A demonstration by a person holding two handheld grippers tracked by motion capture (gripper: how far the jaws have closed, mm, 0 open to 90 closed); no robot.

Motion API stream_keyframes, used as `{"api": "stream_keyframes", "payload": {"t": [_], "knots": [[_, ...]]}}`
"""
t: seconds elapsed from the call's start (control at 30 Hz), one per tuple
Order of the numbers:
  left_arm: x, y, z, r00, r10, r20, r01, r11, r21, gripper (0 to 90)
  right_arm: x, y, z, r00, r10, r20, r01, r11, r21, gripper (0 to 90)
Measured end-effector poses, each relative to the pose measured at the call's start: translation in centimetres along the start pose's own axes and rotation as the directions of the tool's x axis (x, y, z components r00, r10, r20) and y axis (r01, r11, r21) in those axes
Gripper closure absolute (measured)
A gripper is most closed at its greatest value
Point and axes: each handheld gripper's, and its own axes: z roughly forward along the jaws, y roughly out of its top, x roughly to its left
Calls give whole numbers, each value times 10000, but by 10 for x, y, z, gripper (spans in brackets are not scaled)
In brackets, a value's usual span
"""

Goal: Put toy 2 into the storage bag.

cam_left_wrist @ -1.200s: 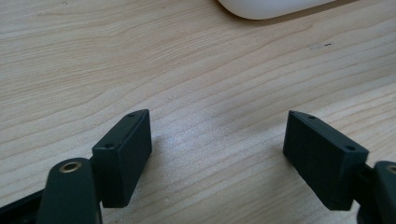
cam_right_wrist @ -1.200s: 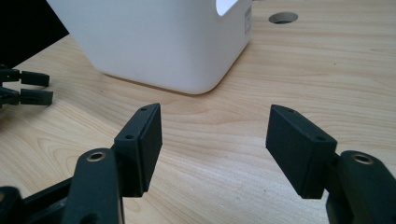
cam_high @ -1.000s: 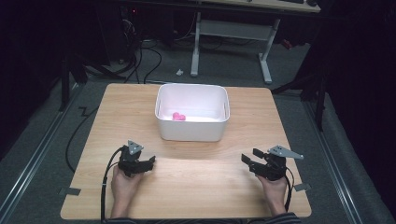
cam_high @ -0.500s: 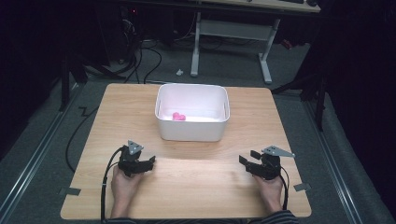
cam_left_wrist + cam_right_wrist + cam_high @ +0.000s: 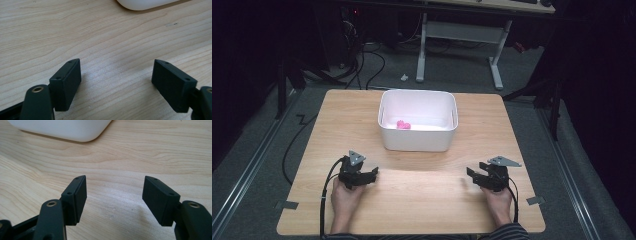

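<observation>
Dark room, cables and a grey desk frame on the floor behind. Light wooden surface [image 5: 422,200] in the middle, with a white plastic tub [image 5: 418,142] set at its centre toward the far edge. One small pink object [image 5: 403,124] is seen lying on the tub floor, near the front wall, left of middle; the exact kind cannot be told, too small.

Left gripper [image 5: 373,174] is held low over the near left part of the surface, right gripper [image 5: 470,175] over the near right part, both well short of the tub. In the left gripper view the jaws [image 5: 116,82] are spread wide with bare wood between them, and a corner of the tub [image 5: 147,3] is seen at the top edge. In the right gripper view the jaws [image 5: 115,197] are likewise spread, nothing pinched, with the tub corner [image 5: 62,128] at top left.

Handling, judged: the pink object is probably light and perhaps soft or rubbery, so a gentle pinch across its narrower width from above is advised. The tub walls are tall, so a steep approach is needed. The tub itself is judged stiff, light and smooth-walled, likely to slide if bumped; it is best taken by the rim.
</observation>
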Motion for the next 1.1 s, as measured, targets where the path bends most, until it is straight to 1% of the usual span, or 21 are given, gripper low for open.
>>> {"api": "stream_keyframes", "payload": {"t": [0.07, 0.17, 0.2, 0.43, 0.53, 0.63, 0.77, 0.8, 0.87, 1.1], "knots": [[0, 0, 0, 10000, -3, 0, 3, 10000, -3, 238, 0, -1, 2, 9999, 25, 101, -26, 10000, 73, 364], [0, 0, 0, 10000, 0, -1, 0, 10000, 0, 238, 0, -1, 5, 9996, -133, 250, 129, 9998, 165, 364], [0, 0, 0, 10000, -2, 1, 2, 10000, 0, 238, 1, -1, 6, 9995, -115, 299, 109, 9997, 196, 364], [0, 0, 0, 10000, 0, 0, 0, 10000, 0, 238, 1, -3, 13, 9974, -369, 624, 336, 9980, 530, 360], [0, 0, 0, 10000, 0, -1, 0, 10000, 0, 238, 2, -3, 14, 9962, -449, 750, 408, 9977, 545, 361], [0, 0, 0, 10000, 0, -1, 0, 10000, 1, 238, 2, -2, 14, 9950, -513, 862, 454, 9966, 686, 356], [0, 0, 0, 10000, 0, -1, 0, 10000, 2, 238, 5, -3, 15, 9908, -828, 1067, 741, 9938, 834, 346], [0, 0, 0, 10000, 1, -1, -1, 10000, 3, 238, 6, -3, 16, 9876, -1003, 1206, 898, 9919, 900, 332], [0, 0, 0, 10000, 1, 0, -1, 10000, 3, 237, 6, -3, 16, 9881, -905, 1245, 795, 9927, 909, 324], [0, 0, 0, 10000, -2, 0, 2, 10000, 0, 238, 5, -2, 16, 9872, -895, 1324, 776, 9927, 926, 296]]}}
